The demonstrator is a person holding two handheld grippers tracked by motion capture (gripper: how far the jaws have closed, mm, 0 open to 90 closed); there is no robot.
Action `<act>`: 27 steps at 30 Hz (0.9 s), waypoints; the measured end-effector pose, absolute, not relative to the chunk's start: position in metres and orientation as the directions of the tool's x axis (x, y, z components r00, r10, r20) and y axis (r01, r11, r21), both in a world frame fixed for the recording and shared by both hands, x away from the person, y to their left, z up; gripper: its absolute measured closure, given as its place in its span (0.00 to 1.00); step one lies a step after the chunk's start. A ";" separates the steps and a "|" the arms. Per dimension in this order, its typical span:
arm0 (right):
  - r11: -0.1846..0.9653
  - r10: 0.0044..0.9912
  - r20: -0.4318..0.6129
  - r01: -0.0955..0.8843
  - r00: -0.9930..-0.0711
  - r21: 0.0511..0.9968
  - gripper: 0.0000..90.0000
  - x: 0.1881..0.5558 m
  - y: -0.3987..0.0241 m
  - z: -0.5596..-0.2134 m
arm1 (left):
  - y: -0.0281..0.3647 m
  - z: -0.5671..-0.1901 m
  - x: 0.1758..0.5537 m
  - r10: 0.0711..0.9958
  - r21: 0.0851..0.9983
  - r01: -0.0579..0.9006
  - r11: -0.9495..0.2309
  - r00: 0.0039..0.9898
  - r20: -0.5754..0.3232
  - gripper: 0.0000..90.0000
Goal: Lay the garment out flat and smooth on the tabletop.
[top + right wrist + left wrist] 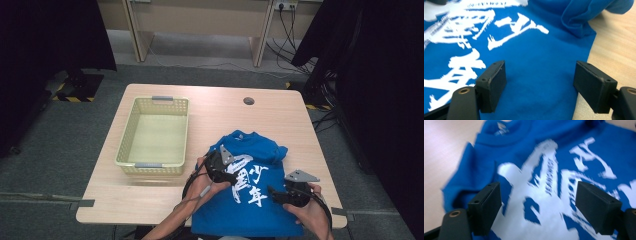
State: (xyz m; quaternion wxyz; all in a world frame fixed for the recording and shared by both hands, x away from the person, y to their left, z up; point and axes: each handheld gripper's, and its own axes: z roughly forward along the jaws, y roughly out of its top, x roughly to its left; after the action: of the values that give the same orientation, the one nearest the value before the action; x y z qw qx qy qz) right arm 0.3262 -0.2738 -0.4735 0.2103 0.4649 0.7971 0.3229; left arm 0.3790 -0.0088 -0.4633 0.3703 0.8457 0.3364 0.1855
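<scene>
A blue T-shirt [250,145] with a white printed design lies spread on the front right of the wooden table [285,120], its hem hanging over the front edge. My left gripper [222,162] hovers over the shirt's left half, open. In the left gripper view the left gripper [537,190] has the shirt's print [534,195] and collar [499,138] beyond its spread jaws, nothing between them. My right gripper [275,192] is at the shirt's right side, open. In the right gripper view the right gripper [540,67] straddles the shirt's right edge [584,50], with a bunched sleeve [584,17] farther off.
A pale yellow plastic basket [125,135] stands on the left half of the table, nothing in it. A round cable hole [248,101] sits near the far edge. Bare wood lies right of the shirt [614,50]. Dark curtains flank the table.
</scene>
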 end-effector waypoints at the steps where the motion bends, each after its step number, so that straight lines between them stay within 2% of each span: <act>1: 0.359 0.875 -0.032 0.603 -0.482 0.712 0.30 0.326 -0.275 -0.474 | -0.008 -0.468 0.375 0.697 0.737 0.433 -0.519 0.713 0.072 0.23; 10: 0.357 0.876 -0.025 0.613 -0.481 0.705 0.30 0.314 -0.278 -0.473 | 0.003 -0.476 0.364 0.696 0.736 0.443 -0.511 0.716 0.052 0.23; 16: 0.371 0.870 -0.029 0.615 -0.493 0.696 0.30 0.303 -0.280 -0.472 | 0.009 -0.480 0.354 0.687 0.749 0.452 -0.485 0.727 0.006 0.23; 27: 0.334 0.885 -0.023 0.600 -0.465 0.727 0.30 0.313 -0.281 -0.465 | 0.009 -0.480 0.350 0.681 0.749 0.452 -0.484 0.732 -0.002 0.22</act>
State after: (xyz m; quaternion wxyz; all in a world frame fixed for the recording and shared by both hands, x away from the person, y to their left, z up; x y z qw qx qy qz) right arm 0.3131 -0.2813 -0.4655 0.2138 0.4710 0.7881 0.3337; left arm 0.3504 0.0088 -0.4799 0.3827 0.8483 0.3339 0.1498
